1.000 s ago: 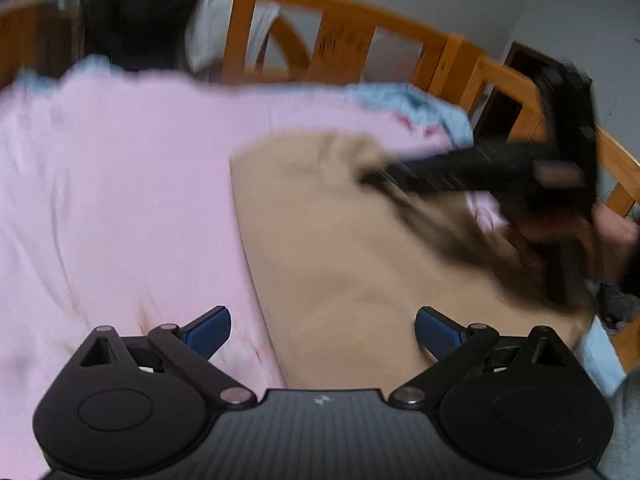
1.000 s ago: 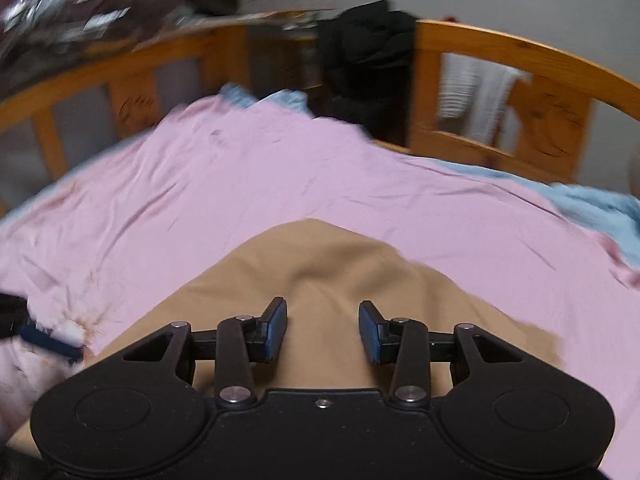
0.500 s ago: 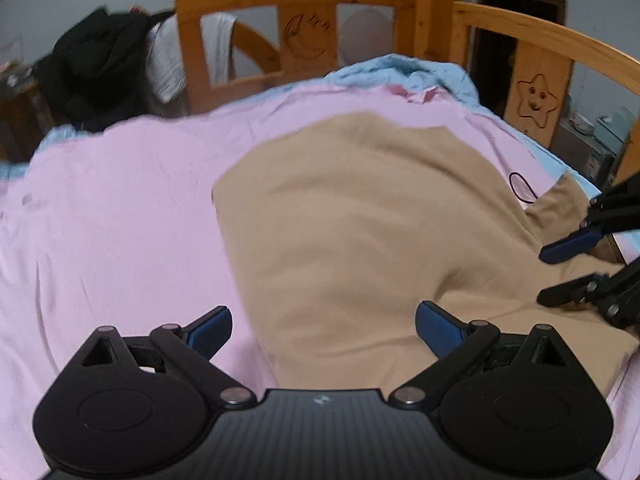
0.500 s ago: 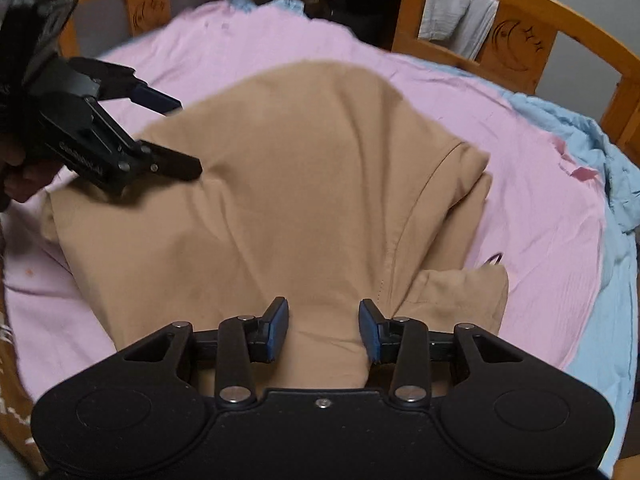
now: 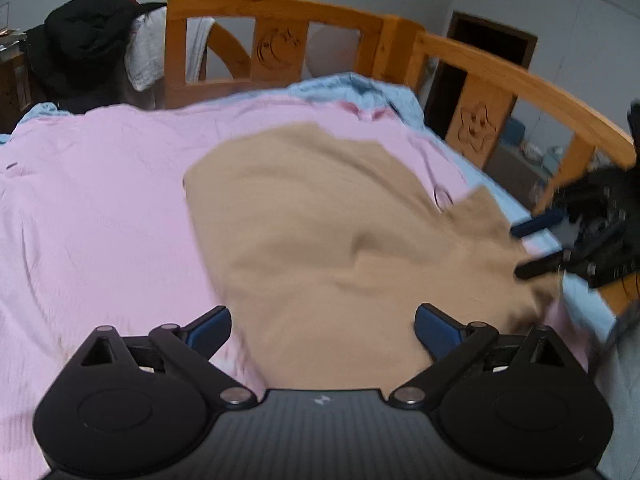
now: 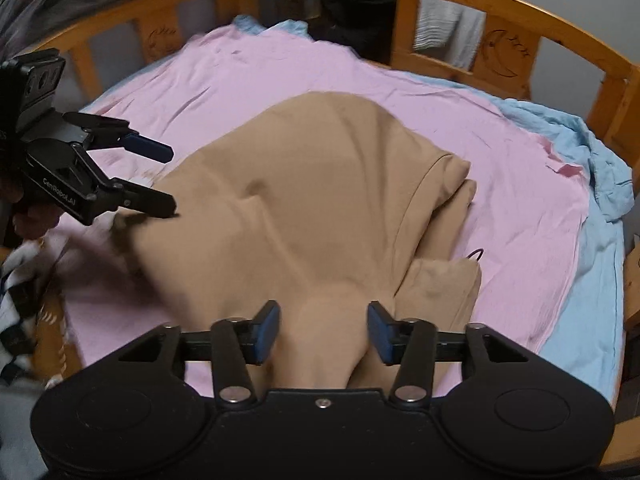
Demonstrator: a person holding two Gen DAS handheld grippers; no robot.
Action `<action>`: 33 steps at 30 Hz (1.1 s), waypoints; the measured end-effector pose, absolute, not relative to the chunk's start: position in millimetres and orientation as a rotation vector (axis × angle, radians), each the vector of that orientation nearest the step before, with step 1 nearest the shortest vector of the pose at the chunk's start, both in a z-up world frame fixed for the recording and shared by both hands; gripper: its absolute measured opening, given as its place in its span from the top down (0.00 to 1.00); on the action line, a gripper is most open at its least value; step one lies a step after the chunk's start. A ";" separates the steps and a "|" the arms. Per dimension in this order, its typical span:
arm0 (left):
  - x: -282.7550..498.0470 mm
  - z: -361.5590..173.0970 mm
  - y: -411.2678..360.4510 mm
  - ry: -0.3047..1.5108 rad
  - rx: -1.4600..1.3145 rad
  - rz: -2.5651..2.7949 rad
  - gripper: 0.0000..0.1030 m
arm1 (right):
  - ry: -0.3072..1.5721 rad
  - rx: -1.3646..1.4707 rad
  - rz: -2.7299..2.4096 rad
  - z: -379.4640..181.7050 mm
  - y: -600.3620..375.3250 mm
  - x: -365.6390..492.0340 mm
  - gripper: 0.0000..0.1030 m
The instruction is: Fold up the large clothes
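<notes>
A large tan garment (image 5: 340, 248) lies spread and rumpled on the pink sheet (image 5: 100, 208); it also shows in the right wrist view (image 6: 312, 208), with a folded sleeve at its right (image 6: 444, 276). My left gripper (image 5: 322, 326) is open and empty over the garment's near edge; it also shows in the right wrist view (image 6: 170, 180) at the garment's left edge. My right gripper (image 6: 323, 332) is open, with a fold of tan cloth rising between its jaws; it also shows in the left wrist view (image 5: 520, 250) at the garment's right edge.
The pink sheet (image 6: 280, 68) covers a bed with a light blue sheet (image 6: 592, 240) at its right side. Orange wooden rails (image 5: 280, 40) ring the bed. Black clothing (image 5: 80, 40) and a white towel (image 5: 148, 60) hang on the far rail.
Both grippers have moved in low over the garment's opposite edges. The right gripper has opened wider, and a fold of cloth now sits between its jaws.
</notes>
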State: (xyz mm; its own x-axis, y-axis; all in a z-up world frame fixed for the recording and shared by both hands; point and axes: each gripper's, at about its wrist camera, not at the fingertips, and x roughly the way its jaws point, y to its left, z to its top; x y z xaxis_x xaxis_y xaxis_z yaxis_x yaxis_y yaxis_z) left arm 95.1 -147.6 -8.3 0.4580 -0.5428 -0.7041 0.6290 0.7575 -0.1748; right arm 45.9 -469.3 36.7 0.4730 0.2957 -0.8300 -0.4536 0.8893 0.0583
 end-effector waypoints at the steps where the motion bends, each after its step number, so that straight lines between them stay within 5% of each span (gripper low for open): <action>1: 92.9 -11.4 -145.3 0.830 0.116 -0.718 0.02 | 0.988 -0.206 0.459 36.9 -468.2 43.0 0.49; 10: 93.8 -25.6 -145.6 0.872 0.097 -0.710 0.00 | 1.131 -0.292 0.416 -8.8 -462.8 42.8 0.50; 20: 96.1 -10.1 -151.2 0.869 0.117 -0.693 0.00 | 1.042 -0.046 0.405 28.3 -494.0 54.8 0.48; 28: 115.9 -0.8 -149.9 0.867 0.085 -0.694 0.00 | 0.978 0.079 0.353 35.1 -515.5 91.1 0.14; 33: 149.9 -13.9 -127.6 0.913 -0.037 -0.685 0.00 | 0.946 0.255 0.314 14.4 -541.8 131.6 0.02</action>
